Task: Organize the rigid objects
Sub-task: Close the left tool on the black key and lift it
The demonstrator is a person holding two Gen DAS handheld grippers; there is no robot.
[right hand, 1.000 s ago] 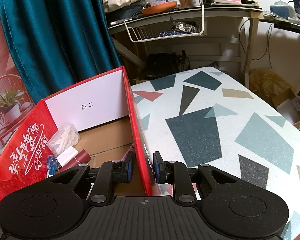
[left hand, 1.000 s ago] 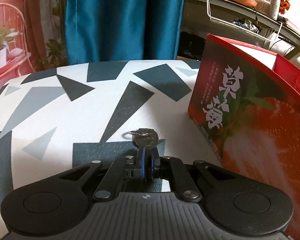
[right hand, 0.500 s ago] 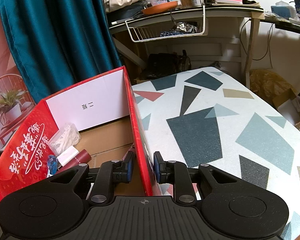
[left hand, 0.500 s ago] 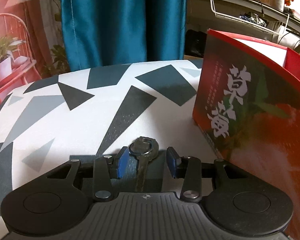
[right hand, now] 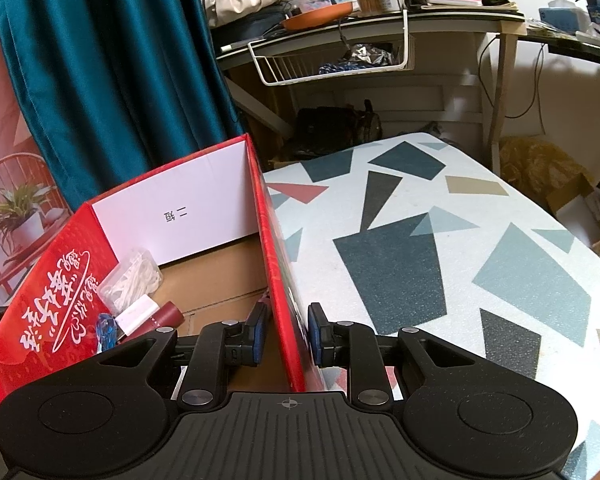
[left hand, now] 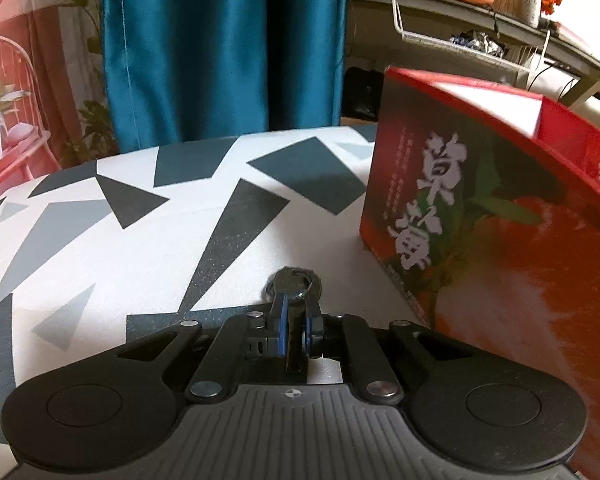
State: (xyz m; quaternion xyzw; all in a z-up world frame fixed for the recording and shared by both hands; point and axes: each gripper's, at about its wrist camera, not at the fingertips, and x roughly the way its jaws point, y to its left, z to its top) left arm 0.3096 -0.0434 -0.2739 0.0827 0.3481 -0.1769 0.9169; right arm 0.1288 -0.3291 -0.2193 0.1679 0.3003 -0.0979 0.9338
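My left gripper (left hand: 294, 320) is shut on a dark metal key (left hand: 296, 280) with a ring, held just above the patterned table (left hand: 140, 232). The red strawberry box (left hand: 500, 220) stands close to its right. In the right wrist view my right gripper (right hand: 286, 330) straddles the right wall of the red box (right hand: 274, 280), its jaws slightly apart from the wall on both sides. Inside the box lie a clear bag of white pieces (right hand: 130, 280), a white and dark red tube (right hand: 152, 314) and a blue clear item (right hand: 106, 330).
A teal curtain (left hand: 220, 48) hangs behind the table. A cluttered desk with a white wire basket (right hand: 332, 60) stands beyond the table's far edge. A red chair with a plant (left hand: 4, 128) is at far left. The table (right hand: 460, 260) stretches right of the box.
My left gripper was shut on the key, opened and let it lie on the table, then shut on it again. My right gripper stayed at the box wall.
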